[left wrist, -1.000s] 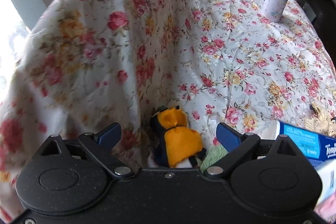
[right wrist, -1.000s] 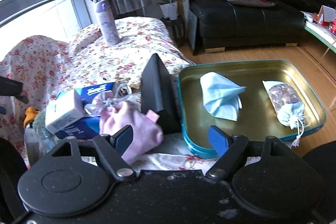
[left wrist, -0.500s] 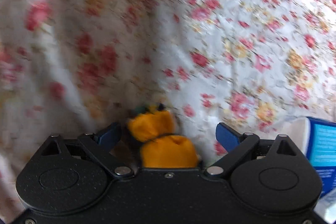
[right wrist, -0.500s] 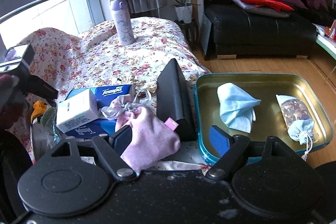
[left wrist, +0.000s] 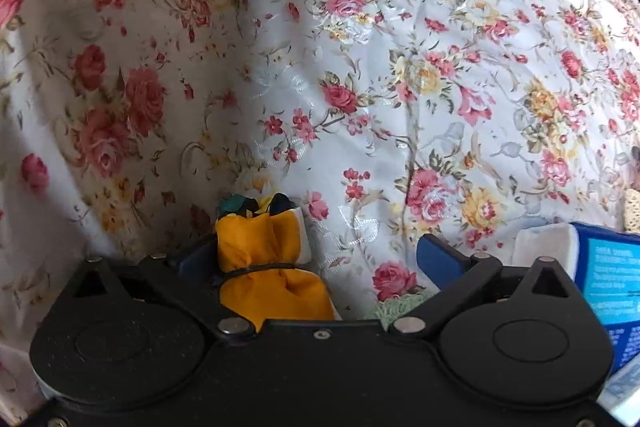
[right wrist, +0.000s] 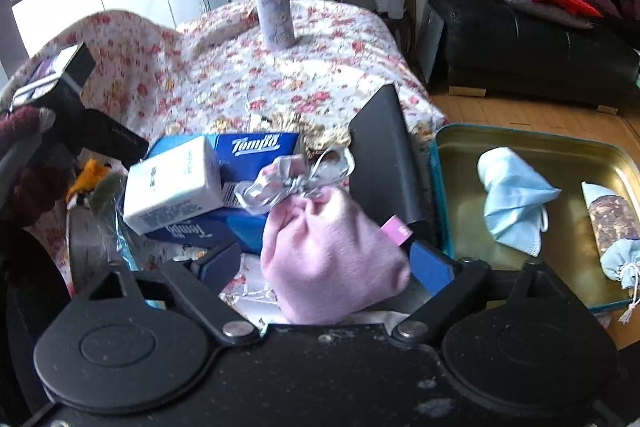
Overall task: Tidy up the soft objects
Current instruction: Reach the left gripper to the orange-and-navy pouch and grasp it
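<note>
Between my left fingers (left wrist: pixel 316 257), spread wide: orange drawstring pouch (left wrist: pixel 268 267), touching only the left one, on the floral cloth (left wrist: pixel 360 67). Right fingers (right wrist: pixel 326 265), also spread, straddle the pink pouch (right wrist: pixel 328 255). Risk: closing off-centre pushes the orange pouch aside.

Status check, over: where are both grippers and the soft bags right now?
Left gripper open around tied orange cloth pouch. Right gripper open, straddling pink fleece drawstring bag. Blue tissue packs crowd it; gold metal tray to its right.
</note>
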The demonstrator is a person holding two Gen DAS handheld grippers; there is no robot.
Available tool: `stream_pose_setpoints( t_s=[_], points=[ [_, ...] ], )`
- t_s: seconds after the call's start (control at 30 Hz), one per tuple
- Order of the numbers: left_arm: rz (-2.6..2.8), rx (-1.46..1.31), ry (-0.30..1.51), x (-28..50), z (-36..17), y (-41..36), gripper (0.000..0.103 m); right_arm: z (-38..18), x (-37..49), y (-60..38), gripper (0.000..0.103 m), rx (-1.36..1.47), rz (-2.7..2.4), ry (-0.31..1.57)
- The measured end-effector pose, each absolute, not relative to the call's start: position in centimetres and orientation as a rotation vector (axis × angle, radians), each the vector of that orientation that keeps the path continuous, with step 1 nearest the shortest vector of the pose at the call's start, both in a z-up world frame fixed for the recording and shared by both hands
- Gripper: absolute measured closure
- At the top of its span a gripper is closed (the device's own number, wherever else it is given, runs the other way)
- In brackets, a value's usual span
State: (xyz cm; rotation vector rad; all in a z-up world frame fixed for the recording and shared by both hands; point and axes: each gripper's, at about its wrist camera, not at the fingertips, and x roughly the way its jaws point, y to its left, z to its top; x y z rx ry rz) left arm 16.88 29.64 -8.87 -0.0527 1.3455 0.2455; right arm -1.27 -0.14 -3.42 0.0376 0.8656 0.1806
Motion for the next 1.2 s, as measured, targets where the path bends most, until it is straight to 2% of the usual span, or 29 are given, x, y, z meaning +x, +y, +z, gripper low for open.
stream_pose_setpoints(
  t_s=[0.3,0.37,0.4,0.47,0.57,0.6,0.9,0.97,1.0,1.2],
  points=[
    [0.23,-0.101,1.354,17.2,-9.1,30.7,0.004,-5.5,-0.9,2.3,0.009,-0.056,0.159,0.923],
    [0.222,-0.111,1.347,17.0,-9.0,30.8,0.007,-5.6,-1.0,2.6,0.009,-0.083,0.155,0.918],
    [0.225,-0.115,1.338,16.9,-8.9,31.0,0.012,-5.7,-1.0,2.7,0.009,-0.092,0.151,0.918],
    [0.241,-0.119,1.308,16.4,-8.2,31.5,0.035,-5.8,-1.1,2.9,0.01,-0.112,0.141,0.922],
    [0.231,-0.141,1.265,15.8,-7.2,32.0,0.056,-6.0,-1.3,3.0,0.01,-0.122,0.131,0.928],
    [0.224,-0.144,1.257,15.7,-7.0,32.0,0.059,-6.0,-1.3,2.9,0.011,-0.122,0.128,0.931],
    [0.219,-0.069,1.228,15.6,-6.6,30.3,0.062,-6.3,-1.0,3.2,0.015,-0.144,0.105,0.946],
    [0.221,-0.048,1.223,15.7,-6.5,29.9,0.062,-6.4,-0.8,3.4,0.026,-0.152,0.089,0.949],
    [0.22,-0.04,1.22,15.6,-6.3,29.6,0.062,-6.4,-0.7,3.4,0.028,-0.158,0.077,0.952],
    [0.214,0.004,1.2,15.7,-6.2,29.0,0.062,-6.3,-0.7,3.1,0.034,-0.14,0.071,0.961]
  ],
)
